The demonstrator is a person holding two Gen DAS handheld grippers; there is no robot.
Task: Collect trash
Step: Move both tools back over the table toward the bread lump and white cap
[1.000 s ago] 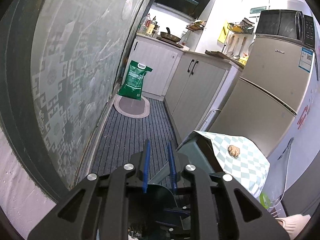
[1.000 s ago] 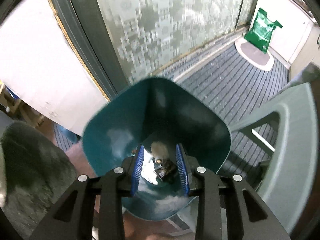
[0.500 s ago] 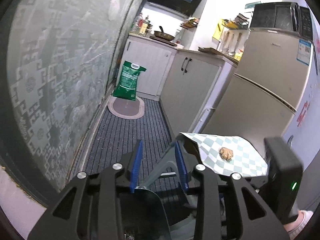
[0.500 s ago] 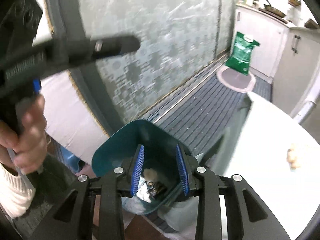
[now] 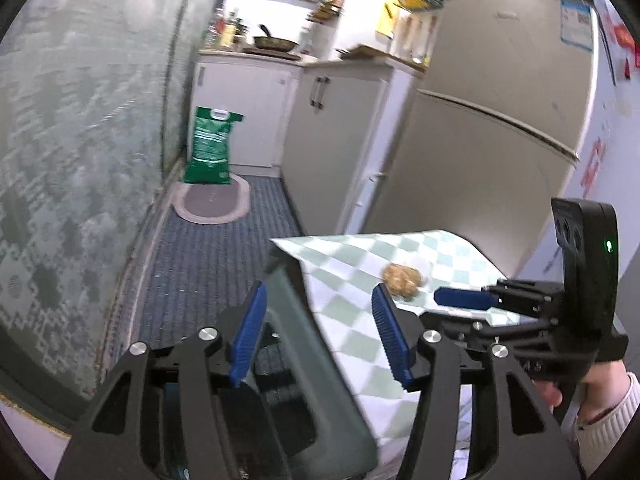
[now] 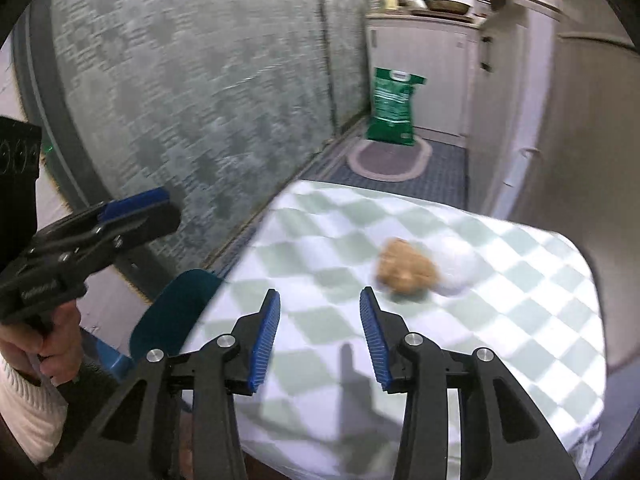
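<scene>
Both grippers have swung up and away from the teal bin [image 6: 176,312] they were looking into a second ago, and now face the table with the green-and-white checked cloth [image 6: 500,320]. Beyond that table stand the pale fridge [image 5: 492,128] and the white kitchen cabinets [image 5: 332,136], with the patterned glass wall [image 5: 80,140] running down the other side of the striped floor mat [image 5: 208,264]. Against the far cabinet leans a green sack [image 5: 210,148] beside a small oval rug [image 5: 212,202]. At the near table edge, the bin peeks out below the cloth. The left gripper [image 5: 320,336] hangs over the table's corner with its blue pads spread wide and nothing between them; the right gripper [image 6: 320,340] hovers above the cloth, pads likewise parted and empty. Just ahead of the right gripper, a crumpled brownish scrap of trash [image 6: 408,272] lies on the cloth, touching a pale blurred lump at its side.
</scene>
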